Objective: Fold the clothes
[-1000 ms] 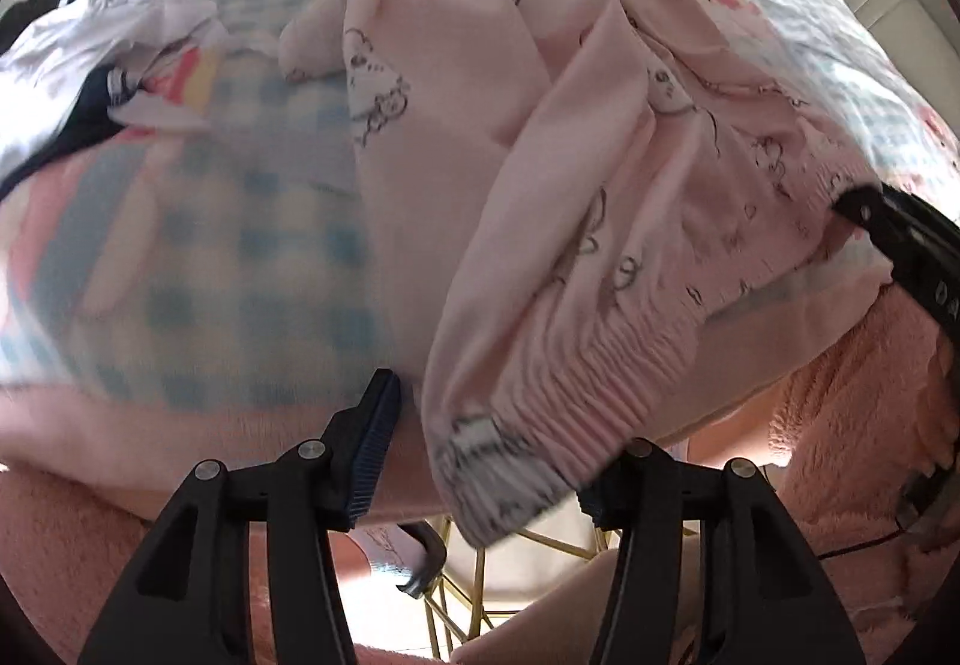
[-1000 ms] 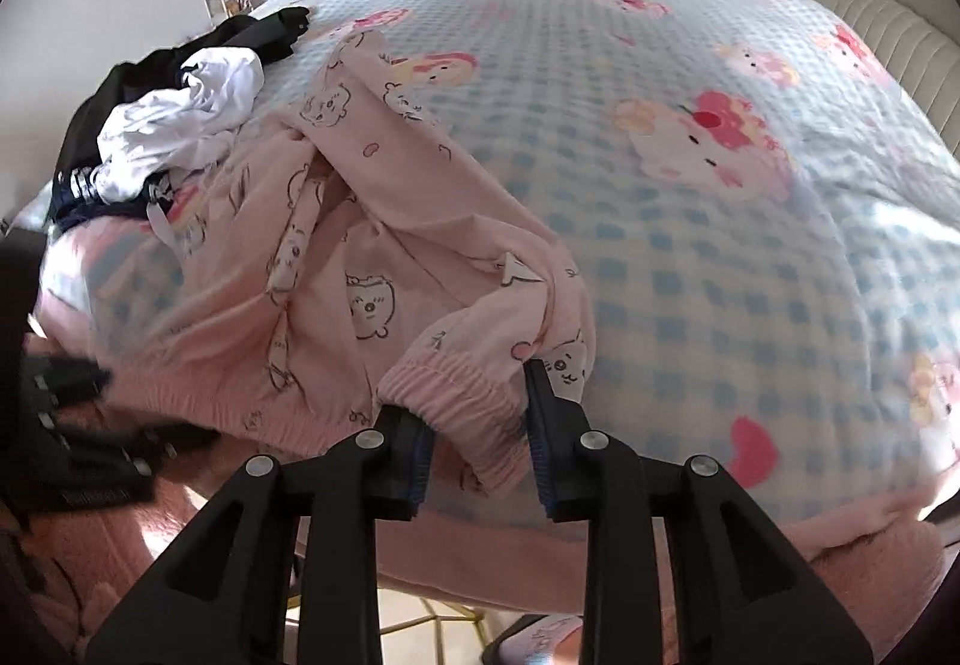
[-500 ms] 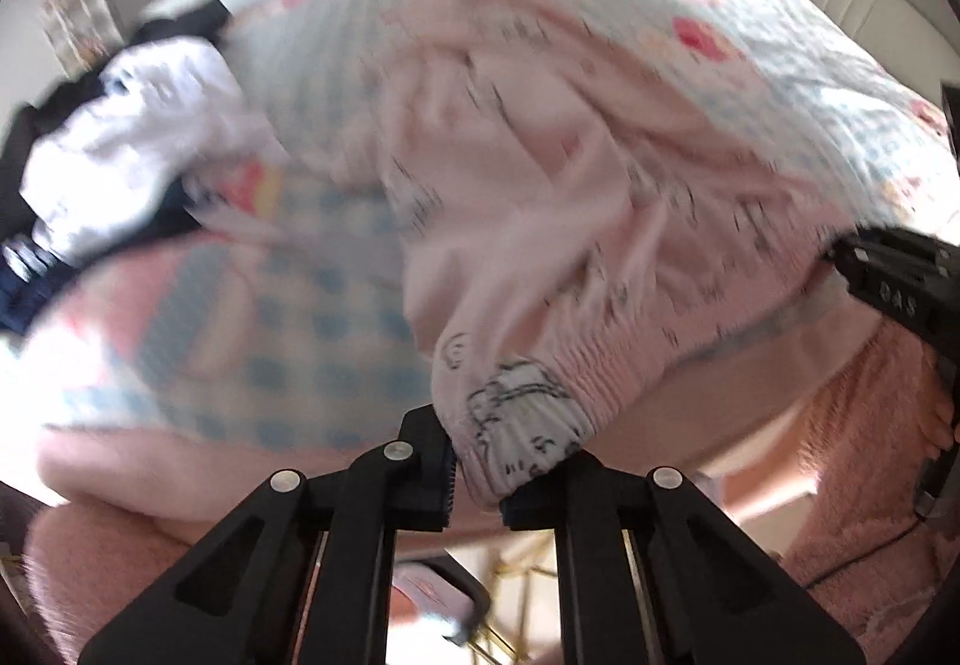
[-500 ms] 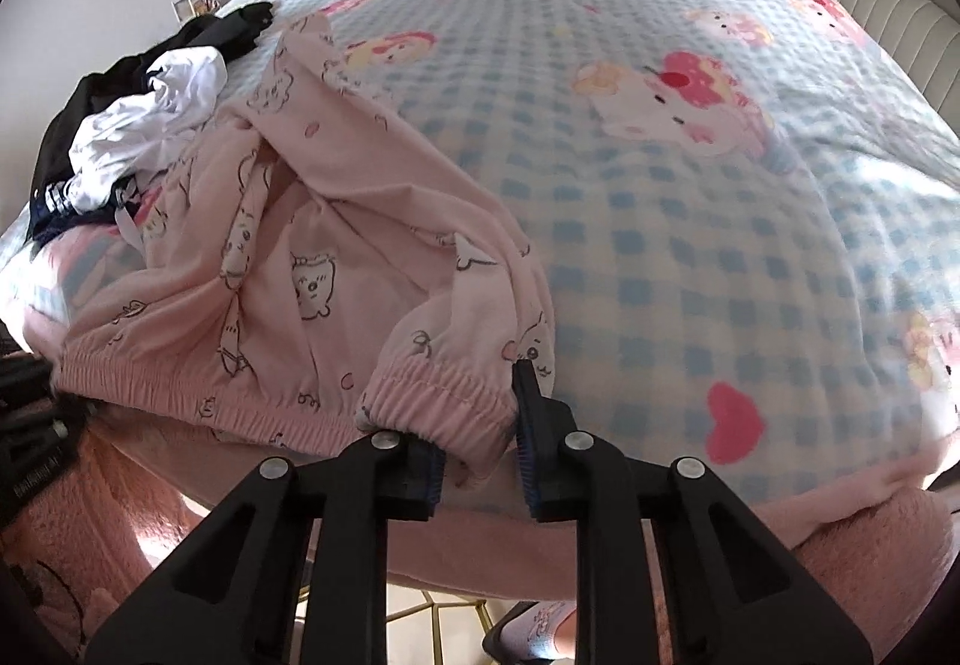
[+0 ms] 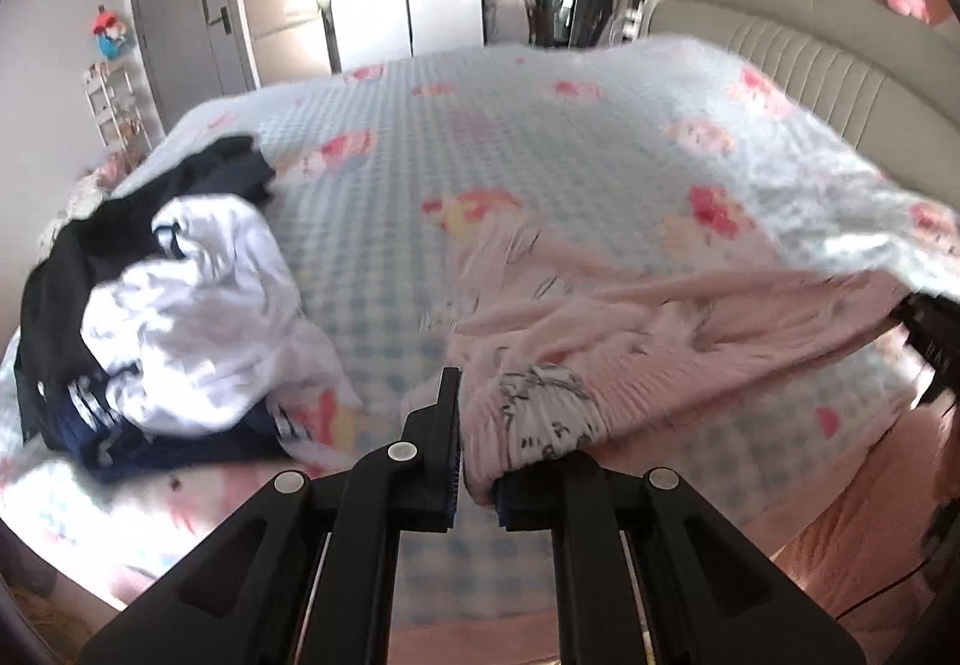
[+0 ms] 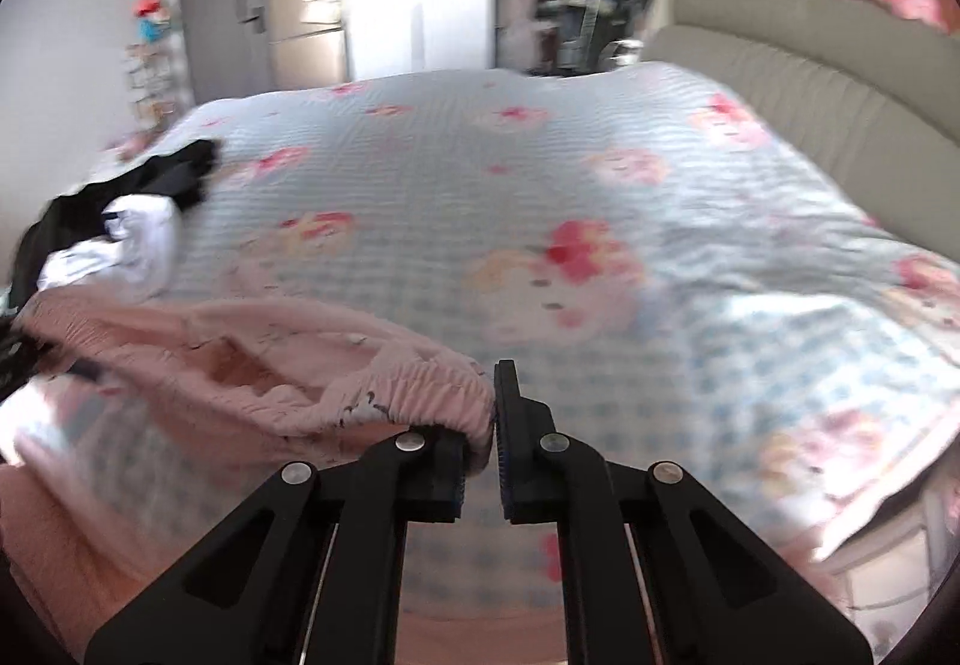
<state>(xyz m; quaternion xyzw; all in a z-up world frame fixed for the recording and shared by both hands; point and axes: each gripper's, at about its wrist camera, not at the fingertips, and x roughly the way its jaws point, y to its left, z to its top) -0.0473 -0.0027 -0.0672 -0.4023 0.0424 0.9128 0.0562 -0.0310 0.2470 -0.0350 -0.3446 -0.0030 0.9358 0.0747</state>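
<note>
Basically both grippers had the pink pyjama trousers (image 5: pixel 630 341) by the elastic waistband, one at each end.

Left gripper (image 5: pixel 477 476): jaws nearly shut, pinching the gathered waistband corner, cloth bunched up over the right-hand finger. Right gripper (image 6: pixel 479 452): jaws clamped almost fully together on the other waistband end, fabric spilling off to its left. In the left wrist view the right gripper showed as a black edge far off to the right, with the waistband strung between the two.

The trousers hung from both grips, with the legs trailing forward of the fingers onto the checked bedspread (image 6: pixel 456 197). Frames were blurred, so I couldn't tell how much of the legs lay flat.

Judgement on doing this step well:
- Spread the hands apart until the waistband goes taut, no sag in the middle.
- Keep both grips level so the legs hang even.
- Lift high enough that the legs clear the bedspread, then lay them down ahead, flat, before any fold.
- Grips looked shallow on the right side; a slip there would drop that corner.
- Stay clear of the pile of white and dark clothes (image 5: pixel 180 317) off to the left of the left gripper.
</note>
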